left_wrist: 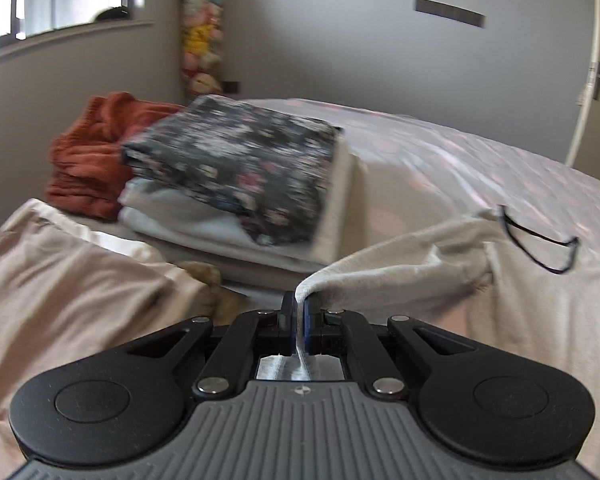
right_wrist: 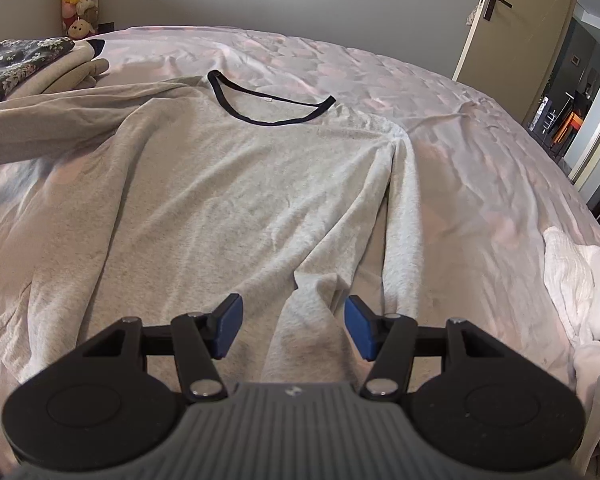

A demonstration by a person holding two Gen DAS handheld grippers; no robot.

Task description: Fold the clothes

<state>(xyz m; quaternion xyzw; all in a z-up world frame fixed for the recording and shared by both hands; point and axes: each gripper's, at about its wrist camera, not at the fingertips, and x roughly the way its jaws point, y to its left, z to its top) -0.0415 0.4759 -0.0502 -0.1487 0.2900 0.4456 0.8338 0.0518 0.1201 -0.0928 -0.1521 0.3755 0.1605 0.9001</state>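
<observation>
Lying flat, pale grey shirt [right_wrist: 228, 184] with dark collar, left gripper [left_wrist: 299, 316] jaws clenching its sleeve, right gripper [right_wrist: 293, 326] jaws released.

A light grey shirt [right_wrist: 228, 184] with a thin black neckband [right_wrist: 268, 104] lies spread flat on the bed [right_wrist: 460, 128], collar toward twelve o'clock and hem toward six. Its sleeve at four o'clock runs down alongside the body, creased. The sleeve at nine o'clock is lifted off the bed, a pinched fold of its cloth [left_wrist: 380, 272] raised.
</observation>
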